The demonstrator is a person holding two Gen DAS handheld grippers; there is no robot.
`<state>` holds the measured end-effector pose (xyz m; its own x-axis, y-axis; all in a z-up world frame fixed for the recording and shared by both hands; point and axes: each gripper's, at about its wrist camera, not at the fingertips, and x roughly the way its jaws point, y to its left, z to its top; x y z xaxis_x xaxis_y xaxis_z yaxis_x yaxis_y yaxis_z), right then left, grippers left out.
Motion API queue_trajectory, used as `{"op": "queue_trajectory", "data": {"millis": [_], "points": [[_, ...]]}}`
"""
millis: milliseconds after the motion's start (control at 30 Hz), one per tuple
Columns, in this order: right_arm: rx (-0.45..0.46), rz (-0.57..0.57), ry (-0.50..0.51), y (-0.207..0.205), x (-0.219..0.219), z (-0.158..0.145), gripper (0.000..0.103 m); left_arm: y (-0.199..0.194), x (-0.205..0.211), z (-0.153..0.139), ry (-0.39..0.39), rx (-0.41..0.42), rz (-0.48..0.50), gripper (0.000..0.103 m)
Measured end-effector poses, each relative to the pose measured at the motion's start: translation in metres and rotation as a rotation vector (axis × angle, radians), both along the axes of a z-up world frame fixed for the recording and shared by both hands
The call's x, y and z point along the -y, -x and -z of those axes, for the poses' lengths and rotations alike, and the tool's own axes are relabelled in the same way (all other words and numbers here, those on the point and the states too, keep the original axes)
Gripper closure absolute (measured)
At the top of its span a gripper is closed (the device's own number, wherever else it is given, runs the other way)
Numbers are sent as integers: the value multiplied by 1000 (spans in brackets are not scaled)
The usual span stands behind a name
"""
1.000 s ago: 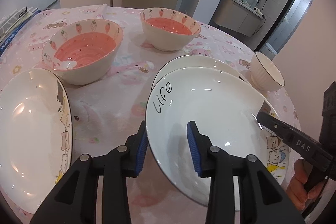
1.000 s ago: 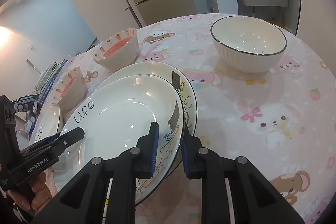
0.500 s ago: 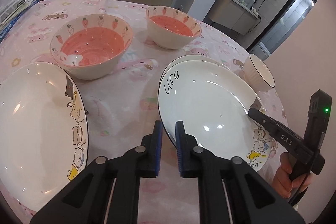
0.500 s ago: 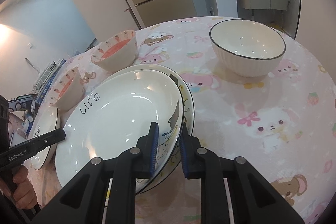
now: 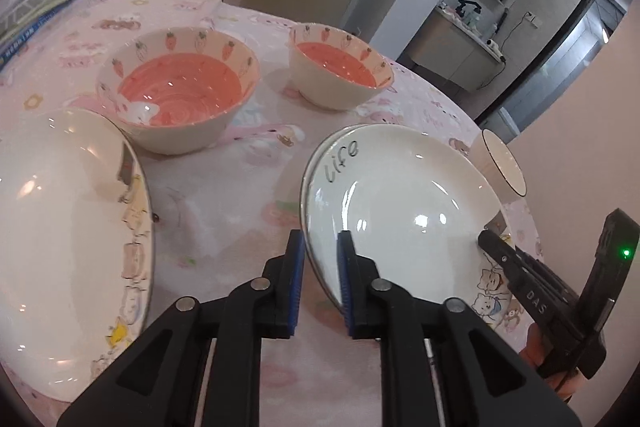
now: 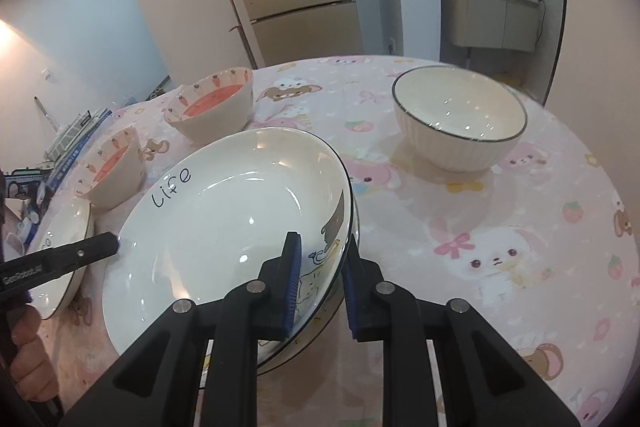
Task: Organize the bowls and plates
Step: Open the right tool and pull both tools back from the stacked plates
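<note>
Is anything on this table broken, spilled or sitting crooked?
Nothing looks broken or spilled. The one odd thing: the top plate sits tilted and slightly off-centre on the plate beneath, both grippers at its rim. The bowls stand upright on the tablecloth.

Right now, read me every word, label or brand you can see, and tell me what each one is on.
"Life": handwritten on the rim of the top plate of the stack.
"DAS": on the right tongs, seen from the left wrist.
"GenRobot.AI": on the left tongs, seen from the right wrist, partly blurred.
Spines of the books at the table's far edge: too small and blurred to read.
</note>
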<state>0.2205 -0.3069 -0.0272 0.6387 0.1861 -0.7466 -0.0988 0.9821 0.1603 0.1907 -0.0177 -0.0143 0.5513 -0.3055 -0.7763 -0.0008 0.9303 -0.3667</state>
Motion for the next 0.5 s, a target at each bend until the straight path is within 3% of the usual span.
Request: {"op": "queue_trajectory", "data": {"millis": [67,100,167,267,400,500], "points": [[1,17,32,-2,0,1,82,1,-1,-4,-13,6,9,48],[-14,23,21,-4,3,4,83,2,-3,-4,7,9,9,47],[-28,23,1,-7,6,6,84,3,-4,-4,21,3,19,59],[26,18,37,-1,1,0,86,5,-3,-6,16,18,19,59],[51,15,67,2,-3,-3,86,4,1,-3,-35,21,11,59],[47,14,48,1,0,-4,86,13,10,-15,-127,124,0,59]]}}
